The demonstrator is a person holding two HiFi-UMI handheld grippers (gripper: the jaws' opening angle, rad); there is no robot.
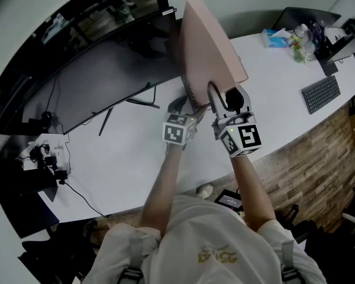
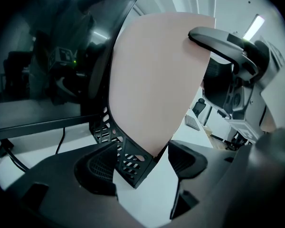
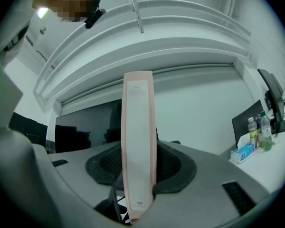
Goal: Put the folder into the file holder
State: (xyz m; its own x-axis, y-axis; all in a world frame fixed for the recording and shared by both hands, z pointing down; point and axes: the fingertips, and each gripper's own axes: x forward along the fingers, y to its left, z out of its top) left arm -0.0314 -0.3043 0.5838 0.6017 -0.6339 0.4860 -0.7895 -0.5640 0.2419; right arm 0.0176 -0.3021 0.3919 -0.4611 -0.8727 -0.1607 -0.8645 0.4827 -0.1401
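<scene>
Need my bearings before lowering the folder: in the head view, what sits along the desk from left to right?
curved monitor → pink folder → tissue box → keyboard

person wears a white short-sleeved t-shirt [image 1: 195,229] with a small gold print [image 1: 216,254] on the front. grey shoulder straps [image 1: 130,265] run over it on both sides. left gripper [image 2: 142,167]: dark grey moulded shell, black grid-textured pads [image 2: 97,167]. right gripper [image 3: 140,167]: same build (shell reads lighter grey in its own view). each has a marker cube with black squares on white faces: left cube [image 1: 178,130], right cube [image 1: 244,138].
</scene>
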